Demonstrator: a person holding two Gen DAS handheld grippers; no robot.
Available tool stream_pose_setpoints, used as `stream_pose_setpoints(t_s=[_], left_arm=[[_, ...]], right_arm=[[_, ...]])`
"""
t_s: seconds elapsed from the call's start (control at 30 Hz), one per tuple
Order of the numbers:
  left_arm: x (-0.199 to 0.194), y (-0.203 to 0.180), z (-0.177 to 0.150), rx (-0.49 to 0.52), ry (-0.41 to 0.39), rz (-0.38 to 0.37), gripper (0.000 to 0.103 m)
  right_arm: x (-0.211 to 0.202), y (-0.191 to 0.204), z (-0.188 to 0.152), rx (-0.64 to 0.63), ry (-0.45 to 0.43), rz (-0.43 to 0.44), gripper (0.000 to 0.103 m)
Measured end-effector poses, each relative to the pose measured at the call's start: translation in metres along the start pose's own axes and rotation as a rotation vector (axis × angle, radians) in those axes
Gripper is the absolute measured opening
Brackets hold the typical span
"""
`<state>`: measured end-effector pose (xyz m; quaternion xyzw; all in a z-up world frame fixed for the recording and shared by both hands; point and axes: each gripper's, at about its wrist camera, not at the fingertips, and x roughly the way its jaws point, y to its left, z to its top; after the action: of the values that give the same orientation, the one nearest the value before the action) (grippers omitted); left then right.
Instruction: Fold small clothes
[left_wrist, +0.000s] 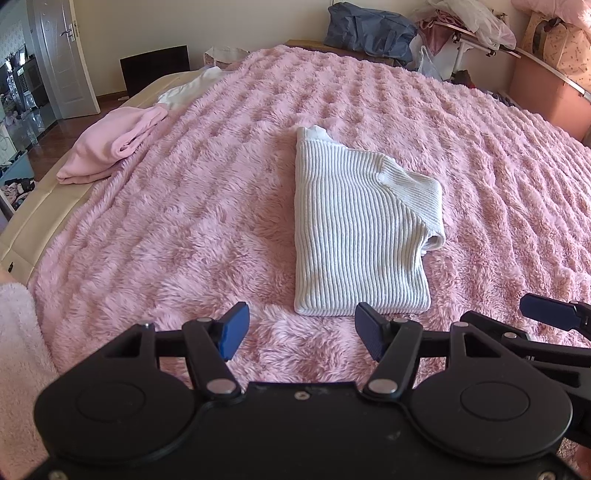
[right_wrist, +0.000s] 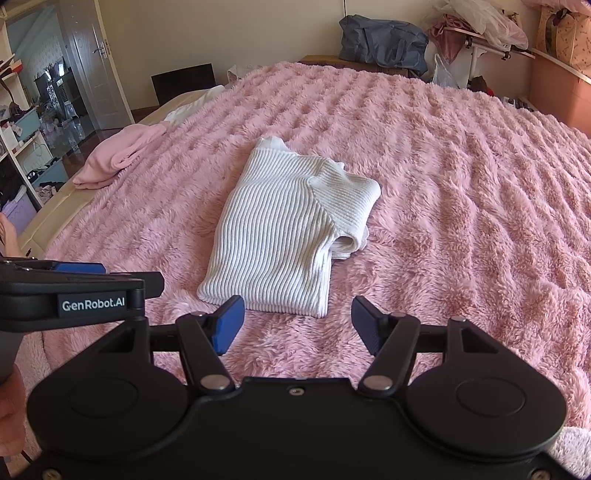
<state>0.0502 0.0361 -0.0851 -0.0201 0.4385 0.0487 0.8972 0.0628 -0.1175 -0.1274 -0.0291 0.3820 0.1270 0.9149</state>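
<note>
A: The white ribbed sweater (left_wrist: 354, 229) lies folded lengthwise in the middle of the pink plush blanket (left_wrist: 221, 206), hem nearest the tools, one sleeve doubled over on its right.

B: And the claws?

A: Both spread, both empty. The left gripper (left_wrist: 301, 330) and the right gripper (right_wrist: 297, 321) hang just short of the hem, not touching it.

B: What might spoil it?

A: I'd judge the sleeve. It sits loose on top; lift the hem unevenly and it could slide off and undo the fold. The pads could also snag the long pile along with the knit.

B: How thick is the stack?

A: Hard to tell from here. The pink garment (left_wrist: 110, 147) at the bed's edge lies well apart.
</note>
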Motion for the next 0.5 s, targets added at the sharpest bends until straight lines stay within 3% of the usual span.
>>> stream_pose_setpoints(t_s=[0.5], left_arm=[[-0.0005,-0.0007,0.0001,0.003,0.001,0.002,0.067]], right_arm=[[-0.0014,0.0016,0.0024,0.0,-0.003,-0.001,0.066]])
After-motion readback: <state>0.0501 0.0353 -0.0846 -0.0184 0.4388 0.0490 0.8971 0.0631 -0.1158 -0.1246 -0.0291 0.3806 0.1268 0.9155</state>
